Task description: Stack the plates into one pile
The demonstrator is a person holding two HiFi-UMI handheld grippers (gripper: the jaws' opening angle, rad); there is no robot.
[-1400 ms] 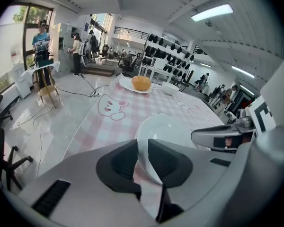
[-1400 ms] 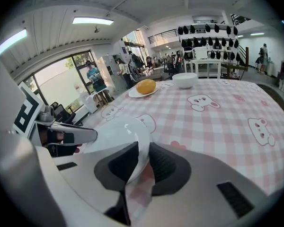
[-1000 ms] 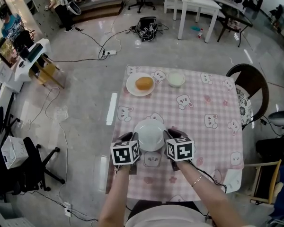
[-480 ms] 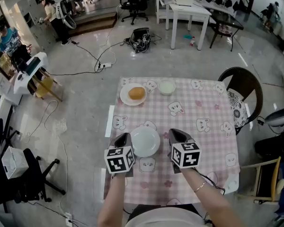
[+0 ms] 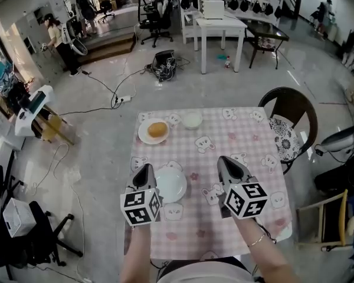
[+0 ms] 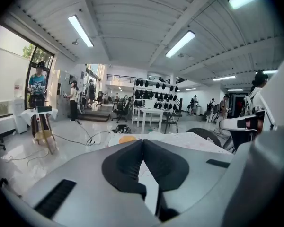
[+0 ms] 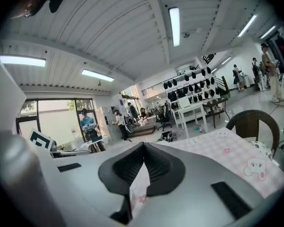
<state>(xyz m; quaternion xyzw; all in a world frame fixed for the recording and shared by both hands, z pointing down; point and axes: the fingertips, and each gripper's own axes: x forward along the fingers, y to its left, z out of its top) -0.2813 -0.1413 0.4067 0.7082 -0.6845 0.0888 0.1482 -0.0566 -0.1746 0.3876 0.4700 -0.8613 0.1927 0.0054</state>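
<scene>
Two plates (image 5: 170, 184) (image 5: 143, 136), one bowl (image 5: 192, 120), one bun (image 5: 157, 129), two tools (image 5: 144, 171) (image 5: 227, 161), one chair (image 5: 290, 108).

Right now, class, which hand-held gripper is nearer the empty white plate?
Left. The left hand-held gripper is beside the empty white plate, at its left rim; the right hand-held gripper is off to its right, with bare tablecloth between them.

Ceiling strip lights (image 6: 80, 30) and a window (image 6: 9, 74) give bright, even light; the floor (image 5: 94, 134) glares; both gripper views bend at the edges, with dark corners
</scene>
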